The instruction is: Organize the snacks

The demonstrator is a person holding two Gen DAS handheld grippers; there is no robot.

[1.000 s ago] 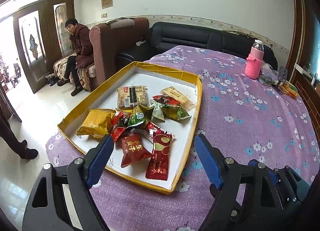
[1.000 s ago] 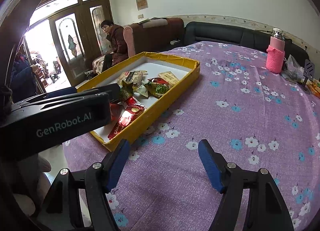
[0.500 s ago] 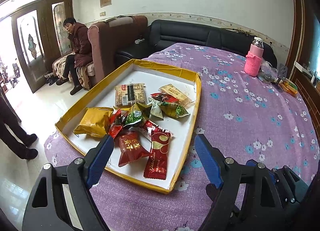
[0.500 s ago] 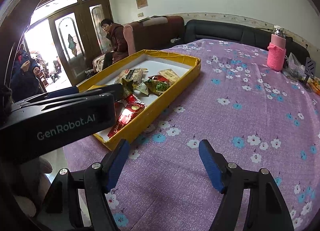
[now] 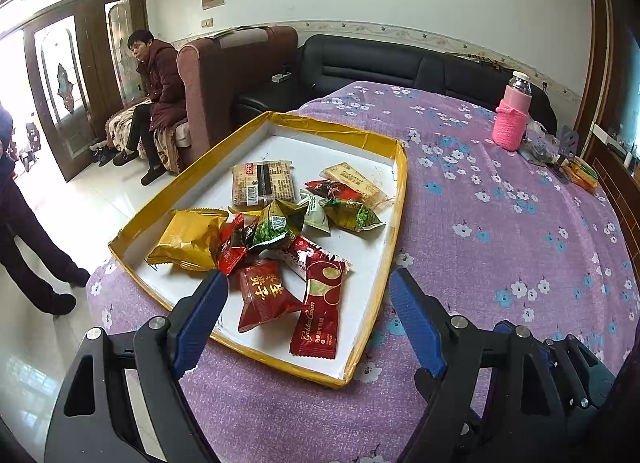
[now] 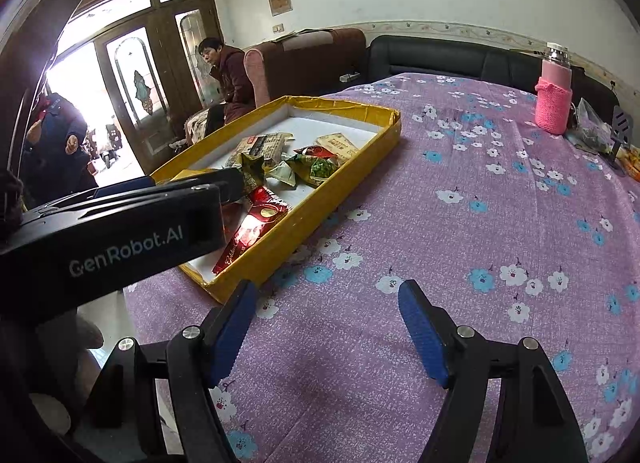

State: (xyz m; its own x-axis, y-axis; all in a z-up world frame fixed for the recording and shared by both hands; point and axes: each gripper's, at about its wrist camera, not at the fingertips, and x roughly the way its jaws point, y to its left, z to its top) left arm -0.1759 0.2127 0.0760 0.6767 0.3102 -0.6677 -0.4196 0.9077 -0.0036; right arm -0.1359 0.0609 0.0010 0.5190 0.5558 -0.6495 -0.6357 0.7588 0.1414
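The right gripper (image 6: 326, 305) hung over bare purple floral tablecloth (image 6: 460, 247), jaws apart, nothing between them. Left of it, the yellow tray (image 6: 304, 207) held mixed snack packets (image 6: 316, 167). The left gripper's black body (image 6: 120, 235) overlapped the tray's near-left part.

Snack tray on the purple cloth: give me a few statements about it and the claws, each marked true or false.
1. The snacks lie in a yellow-rimmed tray. True.
2. The left claw grips the gold packet. False: its jaws are open and empty, above the tray's near end.
3. The pink bottle stands inside the tray. False: it stands on the tablecloth, far from the tray.
4. The right claw is over bare cloth, holding nothing. True.
5. The red Golden Crown packet lies near the tray's near edge. True.
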